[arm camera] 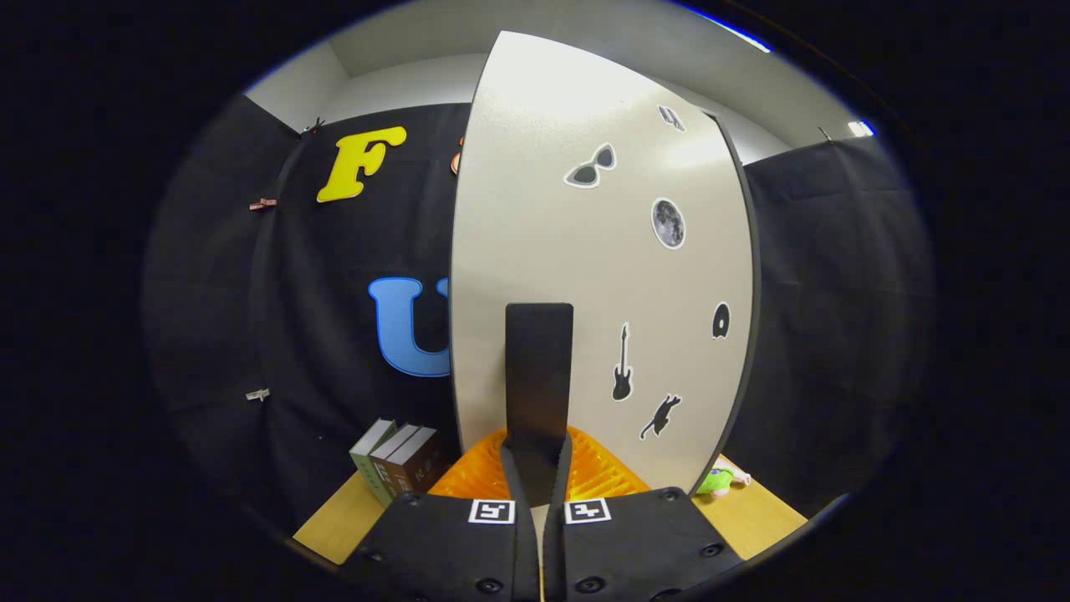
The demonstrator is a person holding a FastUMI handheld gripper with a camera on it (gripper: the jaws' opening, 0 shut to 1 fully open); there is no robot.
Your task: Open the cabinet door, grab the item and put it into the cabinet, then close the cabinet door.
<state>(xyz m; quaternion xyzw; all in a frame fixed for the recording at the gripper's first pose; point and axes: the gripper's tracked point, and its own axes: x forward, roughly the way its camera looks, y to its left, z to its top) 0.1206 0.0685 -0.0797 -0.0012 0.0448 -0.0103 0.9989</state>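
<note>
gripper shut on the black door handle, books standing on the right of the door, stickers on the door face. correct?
One error: in the gripper view the books stand left of the door, not right. The rest holds: the gripper is shut on the black door handle, and stickers dot the door face.

The pale speckled cabinet door [602,276] with black stickers stands right ahead of the gripper [539,468] and hides whatever lies behind it. The door's dark upright handle [539,376] covers the fingers' inner faces, so whether both press on it cannot be told. An orange ribbed plastic thing [598,472] at the door's foot is largely masked by the fingers. Right of the door, a small green toy [717,481] peeks out, mostly hidden. Left of the door, the labels on three upright boxes [399,464] are too small to tell.
</note>
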